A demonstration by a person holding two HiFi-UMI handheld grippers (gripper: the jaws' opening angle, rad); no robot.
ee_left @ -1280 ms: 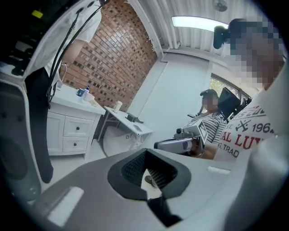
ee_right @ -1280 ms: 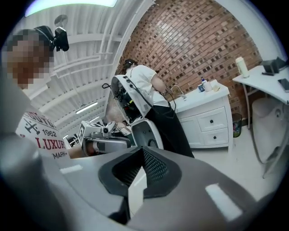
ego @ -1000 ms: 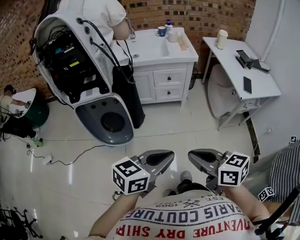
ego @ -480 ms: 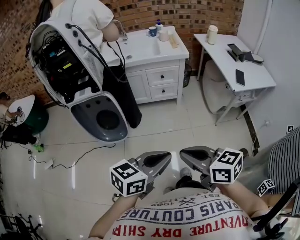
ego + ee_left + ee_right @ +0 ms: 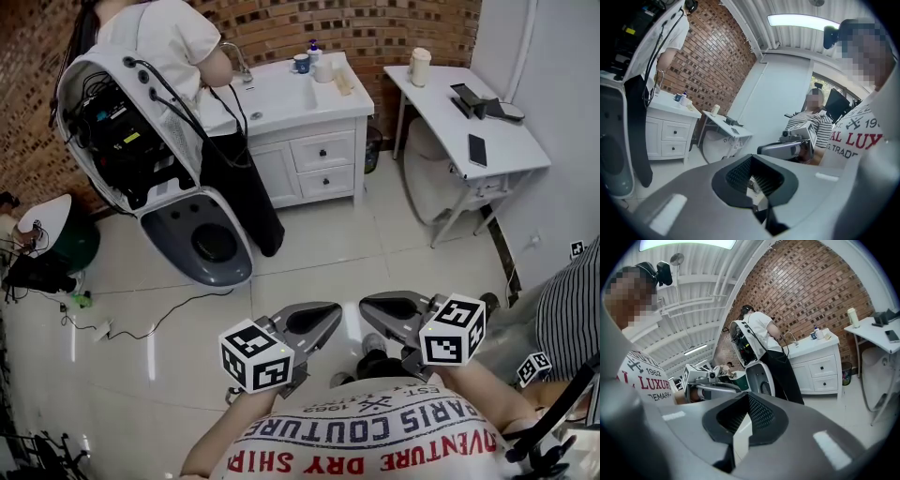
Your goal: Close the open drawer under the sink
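Note:
The white vanity (image 5: 302, 105) with the sink stands at the far brick wall. Its two drawers, the upper drawer (image 5: 324, 151) and the lower drawer (image 5: 326, 181), both look level with the cabinet front. They also show as the small upper drawer (image 5: 824, 366) in the right gripper view and the upper drawer (image 5: 675, 132) in the left gripper view. My left gripper (image 5: 330, 311) and right gripper (image 5: 373, 306) hang side by side close to my chest, far from the vanity across the tiled floor. Both are shut with nothing in them.
A person in a white top (image 5: 183, 42) stands at the vanity's left, beside a large white and grey machine shell (image 5: 155, 150). A white folding table (image 5: 506, 150) stands to the right. Cables (image 5: 141, 323) lie on the floor. A seated person in stripes (image 5: 572, 309) is at my right.
The view has swung slightly, so the vanity sits a bit higher and further left. My right gripper has drifted left, closer to the left one. Both stay shut.

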